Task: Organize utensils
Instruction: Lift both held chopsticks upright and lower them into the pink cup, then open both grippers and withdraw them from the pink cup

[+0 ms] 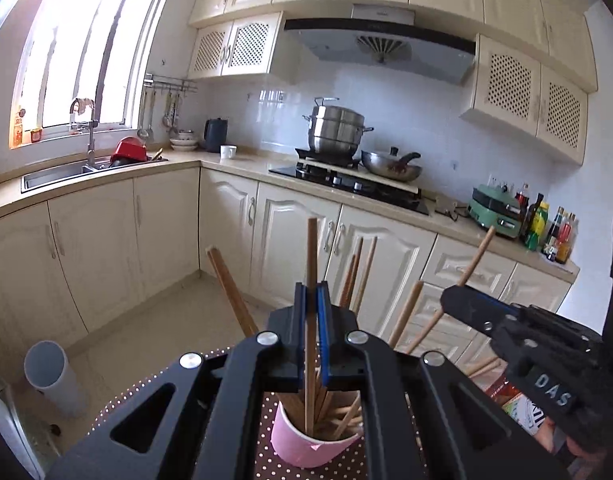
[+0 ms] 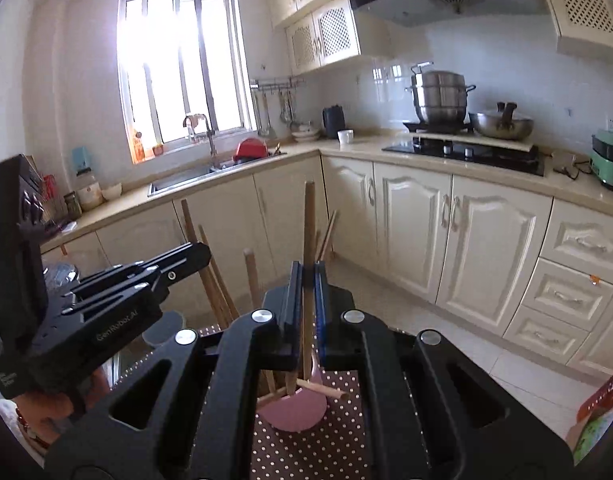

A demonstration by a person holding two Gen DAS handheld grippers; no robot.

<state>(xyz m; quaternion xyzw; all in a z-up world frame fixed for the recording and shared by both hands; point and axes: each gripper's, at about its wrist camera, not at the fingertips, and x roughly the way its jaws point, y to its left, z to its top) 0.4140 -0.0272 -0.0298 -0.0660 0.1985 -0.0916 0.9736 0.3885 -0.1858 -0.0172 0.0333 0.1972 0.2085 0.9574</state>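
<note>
Judging by how things sit, this job looks mostly done: a whole bunch of wooden chopsticks (image 1: 330, 412) are already standing in the pink cup (image 1: 302, 446), which sits on a brown polka-dot cloth (image 2: 306, 452). What's left seems to be just the last couple of sticks. The left gripper (image 1: 311, 312) has its blue-padded jaws squeezed nearly together on one upright chopstick (image 1: 311, 248), whose lower end already reaches down into the cup, so I'd guess it only needs letting go. Same deal on the other side: the right gripper (image 2: 307, 292) is pinched tight on another upright chopstick (image 2: 309, 216) right over the cup, though I can't quite tell if its tip is inside. From the right wrist view there's also one stray chopstick (image 2: 322, 390) lying across the cup's rim with its end poking out, so that one probably still wants tidying. The sticks themselves are plain light-brown wood, long and thin, fanned out at all angles instead of bunched neatly, some leaning way out to the sides. The cup looks like thin paper and its rim looks dented on one side, so it might tip if nudged.
</note>
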